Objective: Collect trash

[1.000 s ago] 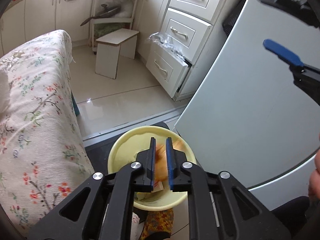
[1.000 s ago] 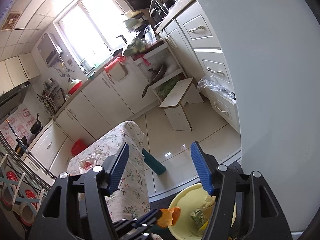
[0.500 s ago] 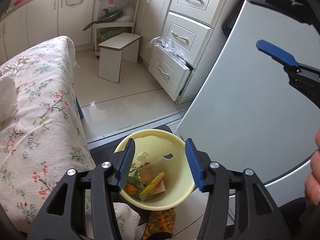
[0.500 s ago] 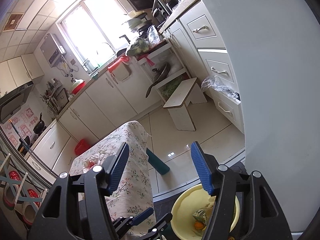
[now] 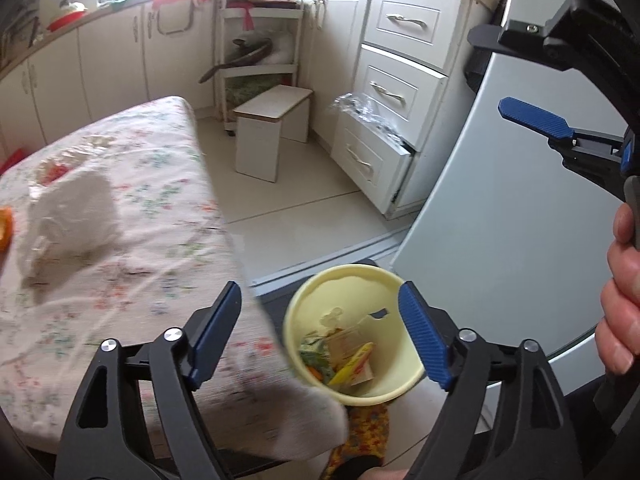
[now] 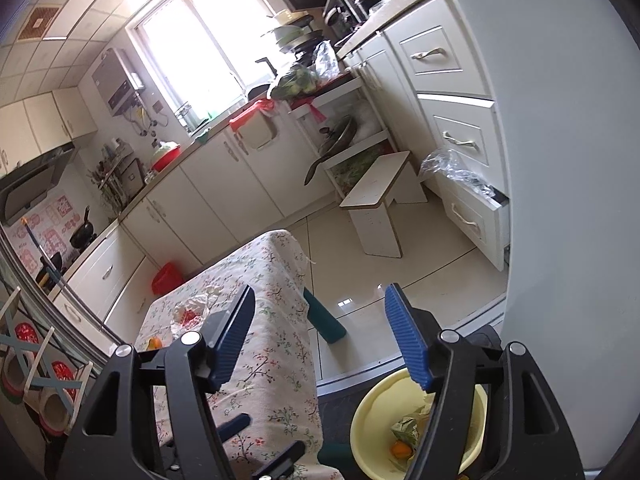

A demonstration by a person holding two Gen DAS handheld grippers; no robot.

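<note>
A person's left gripper [image 5: 320, 332] hangs over the near corner of a desk [image 5: 120, 220] draped in a floral cloth, its blue fingers [image 5: 422, 340] spreading apart with nothing between them. Just below and to the right, a pale yellow bin [image 5: 352, 300] stands on the floor against the desk's corner, holding the collected trash [image 5: 340, 360]: crumpled green and yellow wrappers, a card carton and a scrap of orange peel. The right gripper [image 6: 320, 336] is held higher at the right, a hand [image 5: 620, 296] wrapped round its handle; its fingers [image 6: 406, 340] are also easing wider and hold nothing. Farther along the desk lie a crumpled white plastic bag [image 5: 72, 208], a clear bag with something red inside [image 6: 190, 314] and an orange piece [image 6: 154, 343] near the left edge. A pale refrigerator [image 5: 500, 220] fills the right side. Beyond, on the tiled floor, stands a small white stool [image 5: 272, 136], with a bottom drawer [image 5: 368, 156] pulled ajar, plastic film spilling from it.
</note>
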